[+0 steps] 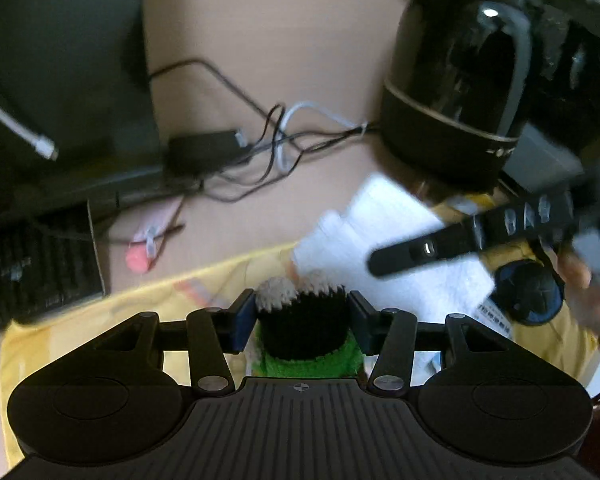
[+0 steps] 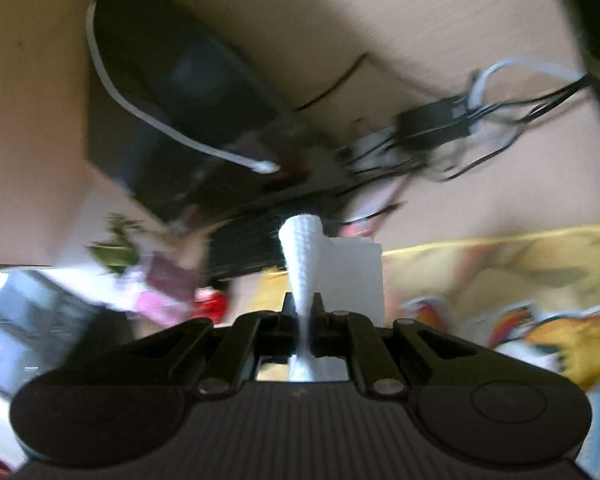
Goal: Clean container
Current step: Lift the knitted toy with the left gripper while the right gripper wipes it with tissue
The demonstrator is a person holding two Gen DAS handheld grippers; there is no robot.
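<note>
Green-and-black bristly brush clamped in left hand-held gripper, white textured cloth pinched in right hand-held gripper

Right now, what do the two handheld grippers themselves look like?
The left gripper and the right gripper are matte black, with a ribbed centre plate, two rounded lobes, silver rivets on the linkage bars. Left jaws carry blue pads.

bare beige wooden desk open ahead; tangled black cables mid-desk, glossy black round appliance blocking right.
</note>
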